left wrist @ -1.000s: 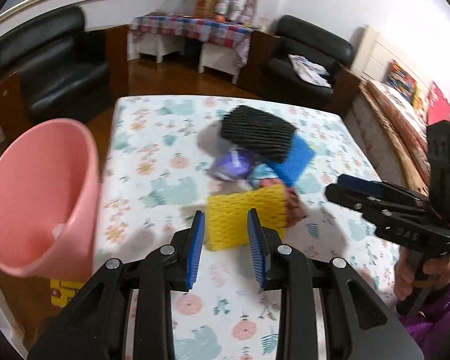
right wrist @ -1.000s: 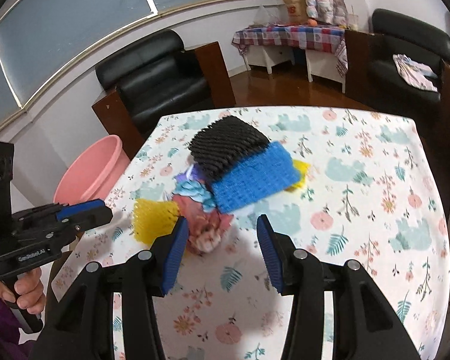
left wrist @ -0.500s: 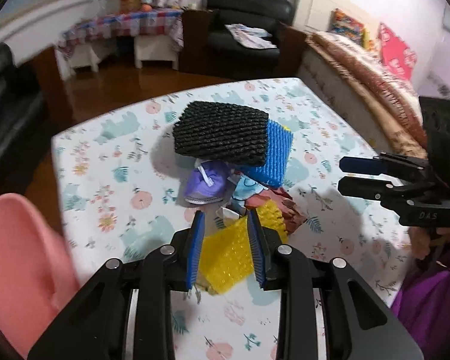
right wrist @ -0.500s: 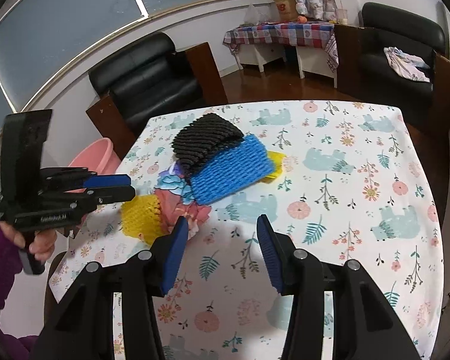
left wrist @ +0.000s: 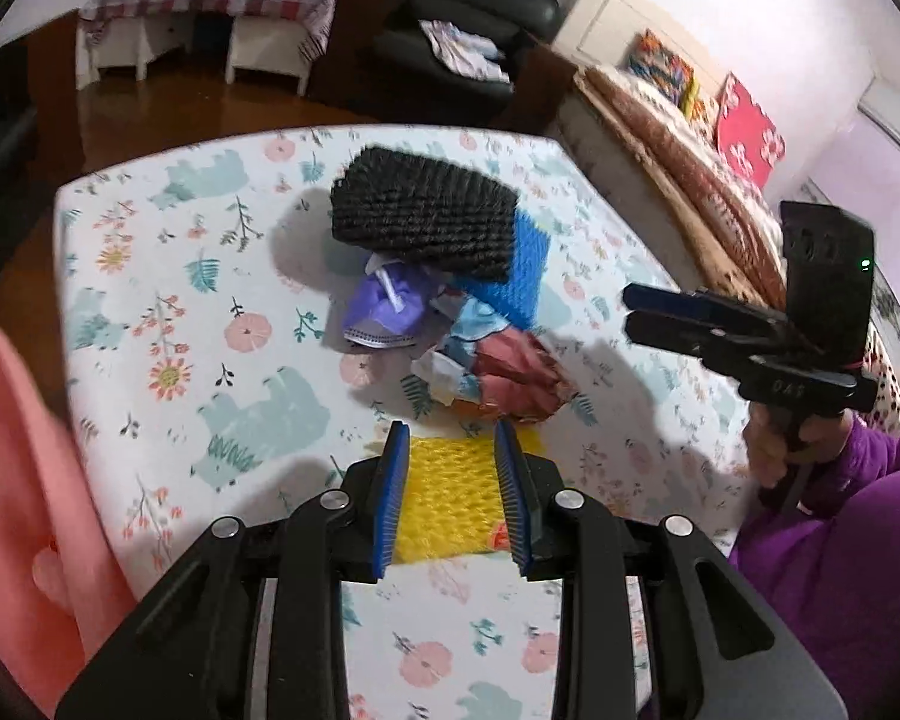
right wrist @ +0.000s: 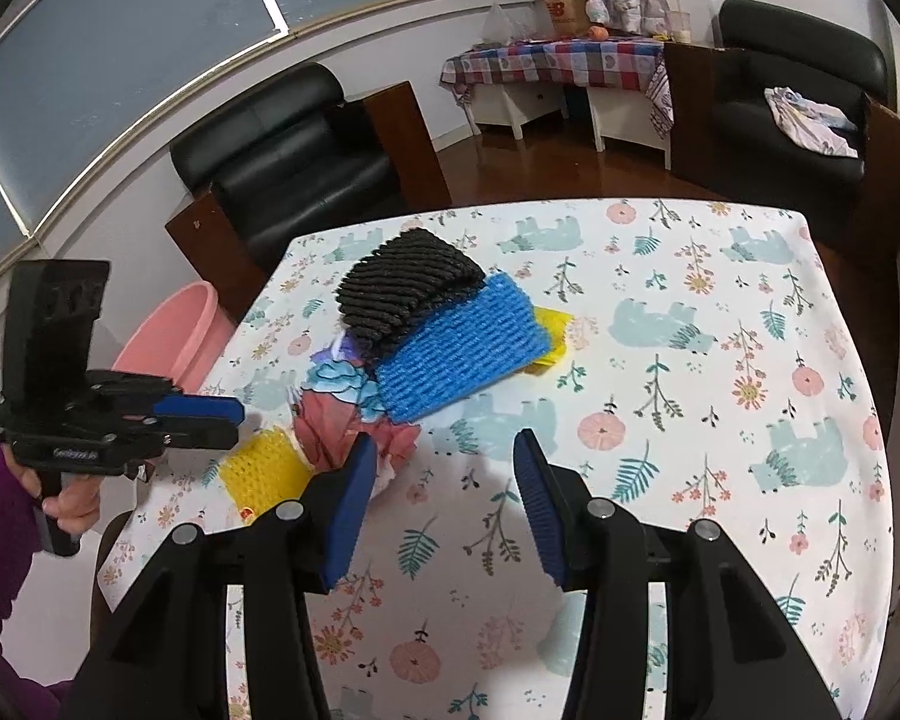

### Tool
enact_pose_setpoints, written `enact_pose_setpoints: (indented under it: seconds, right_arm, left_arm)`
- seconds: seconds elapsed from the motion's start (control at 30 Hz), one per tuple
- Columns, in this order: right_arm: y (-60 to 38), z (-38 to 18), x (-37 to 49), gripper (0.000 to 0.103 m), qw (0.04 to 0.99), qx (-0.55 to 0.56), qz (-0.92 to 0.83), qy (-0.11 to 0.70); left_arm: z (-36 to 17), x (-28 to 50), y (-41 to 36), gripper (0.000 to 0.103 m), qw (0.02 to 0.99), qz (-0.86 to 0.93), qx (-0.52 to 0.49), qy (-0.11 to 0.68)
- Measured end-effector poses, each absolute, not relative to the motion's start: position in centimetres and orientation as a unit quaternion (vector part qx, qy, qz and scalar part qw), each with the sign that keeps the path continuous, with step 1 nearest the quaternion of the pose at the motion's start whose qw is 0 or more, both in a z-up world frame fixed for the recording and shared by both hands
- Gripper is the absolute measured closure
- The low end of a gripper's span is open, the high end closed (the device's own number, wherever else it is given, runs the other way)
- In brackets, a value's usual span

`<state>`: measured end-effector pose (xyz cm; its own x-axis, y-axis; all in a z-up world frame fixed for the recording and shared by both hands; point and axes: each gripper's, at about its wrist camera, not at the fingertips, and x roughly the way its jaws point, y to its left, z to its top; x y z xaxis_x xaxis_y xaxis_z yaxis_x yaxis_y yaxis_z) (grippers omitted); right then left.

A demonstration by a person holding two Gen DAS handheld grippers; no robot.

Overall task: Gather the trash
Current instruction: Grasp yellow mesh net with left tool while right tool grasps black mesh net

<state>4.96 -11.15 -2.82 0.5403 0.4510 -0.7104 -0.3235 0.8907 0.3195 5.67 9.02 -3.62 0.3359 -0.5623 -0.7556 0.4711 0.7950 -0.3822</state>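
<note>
Yellow foam net (left wrist: 450, 495) lies btwn left claw (left wrist: 450, 495) pads, long axis fwd; both claws apart, empty. Right claw (right wrist: 444, 504) farther off.

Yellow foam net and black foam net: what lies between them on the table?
In the left wrist view, crumpled reddish paper, a purple mask and bluish scraps lie between the yellow foam net and black foam net.

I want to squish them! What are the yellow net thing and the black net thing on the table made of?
The yellow ribbed mesh sleeve looks like soft foam netting, matte, with an open woven grid, probably fruit-packing foam. The black ribbed mesh sleeve shows the same puffy, matte ribs, likely foam too. Touch would confirm.
</note>
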Motion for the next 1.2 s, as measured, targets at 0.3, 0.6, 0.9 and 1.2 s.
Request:
enact_pose_setpoints:
  seconds: [0.3, 0.6, 0.9, 1.2]
  right_arm:
    - [-11.2, -2.3, 4.2, 0.056, 0.878, 0.078, 0.234, 0.41]
    - [-11.8, -1.8, 3.4, 0.056, 0.881, 0.081, 0.244, 0.397]
    - [-11.4, -0.8, 4.2, 0.056, 0.883, 0.073, 0.258, 0.386]
    - [-7.6, 0.4, 7.6, 0.056, 0.886, 0.035, 0.284, 0.365]
  left_arm:
    - [-4.6, 0.4, 7.1, 0.074, 0.88, -0.128, -0.005, 0.457]
    - [-6.0, 0.4, 6.5, 0.074, 0.875, -0.093, -0.033, 0.475]
    - [-4.3, -0.3, 5.6, 0.097, 0.894, -0.076, -0.02, 0.442]
    - [-1.4, -0.8, 7.5, 0.097, 0.911, -0.053, -0.062, 0.405]
